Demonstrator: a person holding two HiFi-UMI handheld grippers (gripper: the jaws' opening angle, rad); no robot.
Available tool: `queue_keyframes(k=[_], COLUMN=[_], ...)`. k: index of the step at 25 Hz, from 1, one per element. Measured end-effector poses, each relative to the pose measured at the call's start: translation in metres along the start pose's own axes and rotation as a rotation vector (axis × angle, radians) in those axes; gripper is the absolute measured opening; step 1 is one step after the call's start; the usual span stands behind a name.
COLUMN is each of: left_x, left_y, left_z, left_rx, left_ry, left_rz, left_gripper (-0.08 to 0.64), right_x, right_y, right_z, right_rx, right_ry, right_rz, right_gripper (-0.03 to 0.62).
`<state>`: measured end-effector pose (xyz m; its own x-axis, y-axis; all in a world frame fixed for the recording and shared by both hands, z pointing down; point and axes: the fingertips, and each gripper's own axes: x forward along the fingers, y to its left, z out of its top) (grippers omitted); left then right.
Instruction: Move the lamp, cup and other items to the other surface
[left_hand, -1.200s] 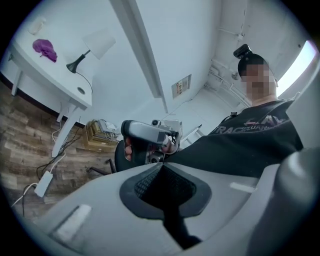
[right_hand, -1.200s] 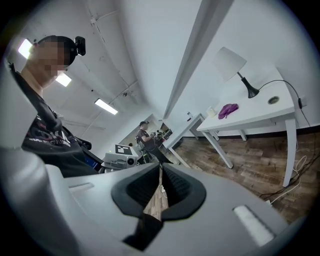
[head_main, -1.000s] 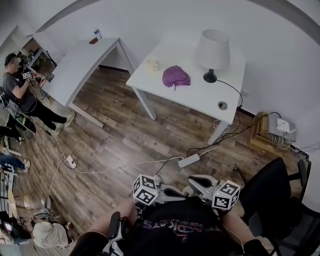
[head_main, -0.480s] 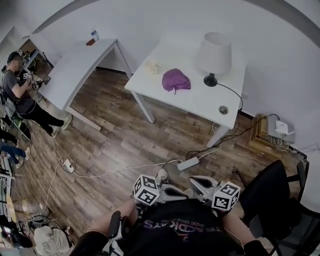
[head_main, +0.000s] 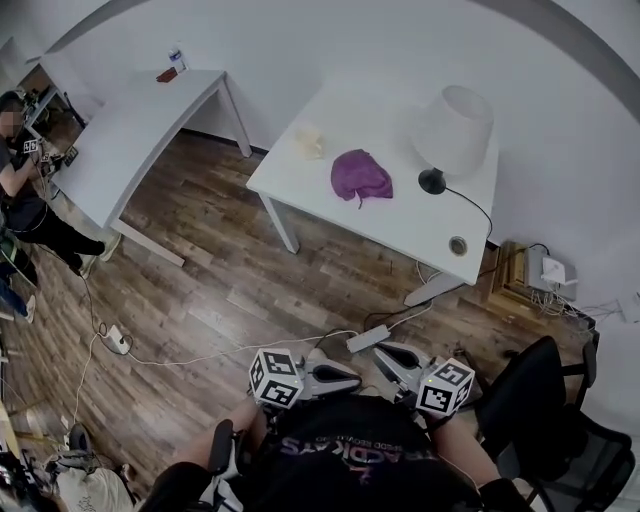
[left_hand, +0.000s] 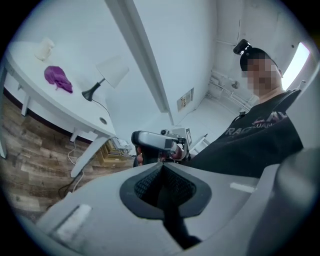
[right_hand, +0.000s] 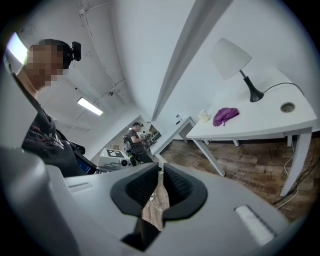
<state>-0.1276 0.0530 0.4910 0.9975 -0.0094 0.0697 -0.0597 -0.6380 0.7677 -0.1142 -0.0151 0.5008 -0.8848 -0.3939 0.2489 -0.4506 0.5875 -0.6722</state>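
Head view shows second table (head_main: 130, 140) upper left — left gripper view omits it. Lamp (head_main: 455, 128): white shade, black base. Left gripper (left_hand: 161, 166) clenched, empty; right gripper (right_hand: 161, 172) jaws opening, empty.

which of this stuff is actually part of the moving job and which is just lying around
For the job:
- lamp
- cream cup
- purple cloth
- white table they sit on
- other white table, the likely destination

Just lying about:
- power strip on the floor
- black office chair
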Motion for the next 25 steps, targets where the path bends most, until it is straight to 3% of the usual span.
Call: queue_keyframes(k=[4, 11, 14, 20, 25], left_x=[-0.054, -0.122, -0.143, -0.166, -0.179], left_y=[0.045, 0.094, 0.108, 0.116, 0.117], left_z=[0.030, 0.042, 0.046, 0.037, 0.017], left_rx=[-0.014, -0.108, -0.139, -0.183, -0.261], left_ry=[-0.115, -0.247, -0.304, -0.369, -0.429], left_rz=[0.107, 0.221, 0.294, 0.368, 0.448], left_gripper=[0.003, 0.003, 0.005, 0.005, 0.005], right_x=[0.051, 0.096, 0.112, 0.162, 0.200], right_y=[-0.019, -0.093, -0.129, -0.219, -0.295], right_z=[0.026, 0.099, 0.130, 0.188, 0.216], right_rx=[-0.011, -0.017, -0.091, -0.227, -0.227], right_ry=[-0.020, -0.129, -0.088, 0.031, 0.105], right_rz=[-0.046, -0.319, -0.393, -0.544, -0.651], right_gripper=[0.073, 0.162, 0.179, 0.196, 0.216])
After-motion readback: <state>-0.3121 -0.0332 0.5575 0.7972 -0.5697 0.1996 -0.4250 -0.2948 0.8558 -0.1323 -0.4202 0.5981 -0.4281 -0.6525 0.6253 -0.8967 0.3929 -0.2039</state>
